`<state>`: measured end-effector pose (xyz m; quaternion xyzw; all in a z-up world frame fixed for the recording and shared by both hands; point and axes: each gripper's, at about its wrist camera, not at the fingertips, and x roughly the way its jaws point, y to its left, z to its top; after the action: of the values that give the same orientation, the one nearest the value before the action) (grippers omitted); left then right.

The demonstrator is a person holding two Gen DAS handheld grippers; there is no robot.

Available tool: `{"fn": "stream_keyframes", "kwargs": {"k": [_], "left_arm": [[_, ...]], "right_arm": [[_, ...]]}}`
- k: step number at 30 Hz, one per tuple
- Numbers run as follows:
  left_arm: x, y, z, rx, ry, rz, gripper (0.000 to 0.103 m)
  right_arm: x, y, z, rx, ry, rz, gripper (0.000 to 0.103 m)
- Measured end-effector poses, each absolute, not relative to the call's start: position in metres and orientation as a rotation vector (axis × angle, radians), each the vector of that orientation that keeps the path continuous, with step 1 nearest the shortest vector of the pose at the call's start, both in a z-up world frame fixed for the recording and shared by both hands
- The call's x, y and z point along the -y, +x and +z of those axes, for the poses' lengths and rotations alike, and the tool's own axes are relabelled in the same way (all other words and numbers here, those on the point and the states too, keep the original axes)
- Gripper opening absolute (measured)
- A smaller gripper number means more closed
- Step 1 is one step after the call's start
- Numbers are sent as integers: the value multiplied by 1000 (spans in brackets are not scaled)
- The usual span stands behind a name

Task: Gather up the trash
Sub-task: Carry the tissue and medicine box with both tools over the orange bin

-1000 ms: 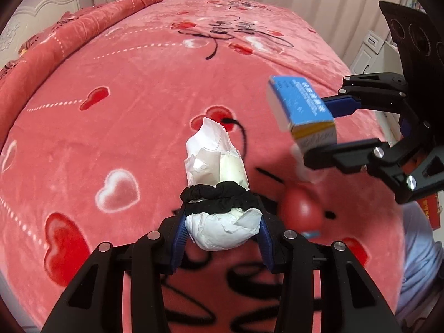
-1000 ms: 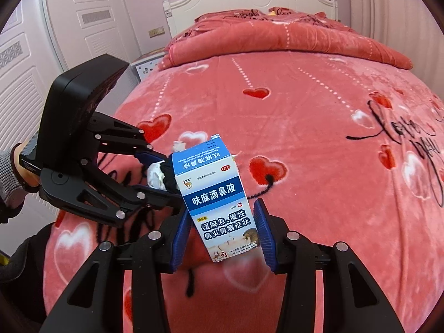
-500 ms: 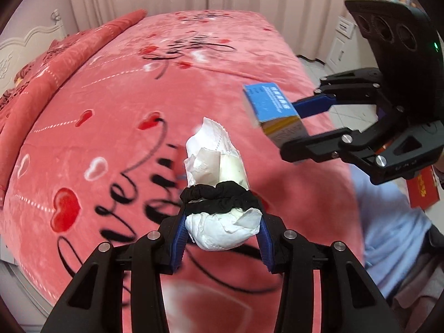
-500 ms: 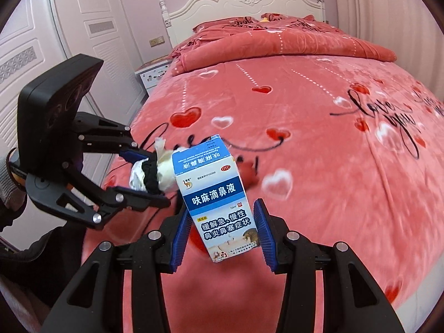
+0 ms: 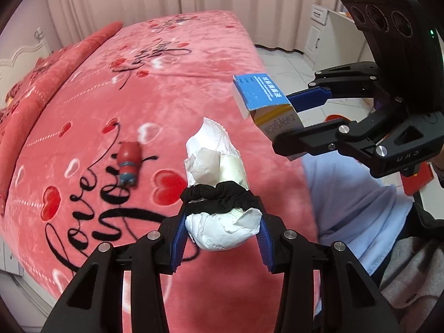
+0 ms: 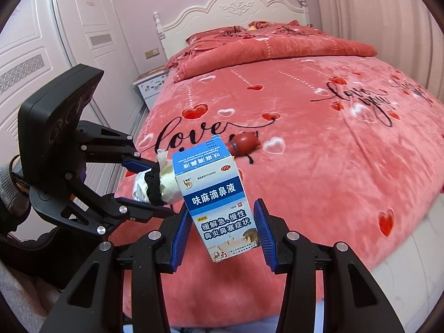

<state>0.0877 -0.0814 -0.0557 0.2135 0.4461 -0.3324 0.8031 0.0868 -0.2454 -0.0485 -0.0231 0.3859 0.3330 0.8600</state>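
My left gripper (image 5: 220, 236) is shut on a wad of crumpled white tissue (image 5: 219, 166) with a black hair tie (image 5: 219, 197) wrapped around it, held in the air off the bed's near edge. It also shows in the right wrist view (image 6: 155, 183). My right gripper (image 6: 222, 233) is shut on a blue and white medicine box (image 6: 219, 199), held upright beside the wad. The box also shows in the left wrist view (image 5: 266, 102). A small red toy figure (image 5: 129, 163) lies on the pink blanket (image 5: 166, 83); it shows in the right wrist view too (image 6: 245, 144).
The bed has a folded red quilt (image 6: 263, 47) and white headboard (image 6: 233, 11) at its far end. A white wardrobe (image 6: 55, 55) and nightstand (image 6: 149, 86) stand left of it. A white cabinet (image 5: 319, 33) and tiled floor (image 5: 283, 66) lie beyond the bed's foot.
Both grippers, still holding their items, have drawn back from over the bed towards its edge. The red toy, once hidden under them, now lies in plain view on the blanket.
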Motion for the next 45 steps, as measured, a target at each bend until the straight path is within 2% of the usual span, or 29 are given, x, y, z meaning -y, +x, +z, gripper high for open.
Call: {"fn": "stream_keyframes", "kwargs": {"k": [11, 31, 45], "left_arm": [[149, 65, -42, -898, 544, -809, 45], [343, 40, -53, -824, 735, -1165, 45], [437, 37, -92, -882, 794, -1274, 45]], "right_arm": [[322, 40, -31, -753, 7, 572, 45], [523, -45, -35, -745, 125, 199, 45], [625, -74, -86, -813, 243, 17, 45]]}}
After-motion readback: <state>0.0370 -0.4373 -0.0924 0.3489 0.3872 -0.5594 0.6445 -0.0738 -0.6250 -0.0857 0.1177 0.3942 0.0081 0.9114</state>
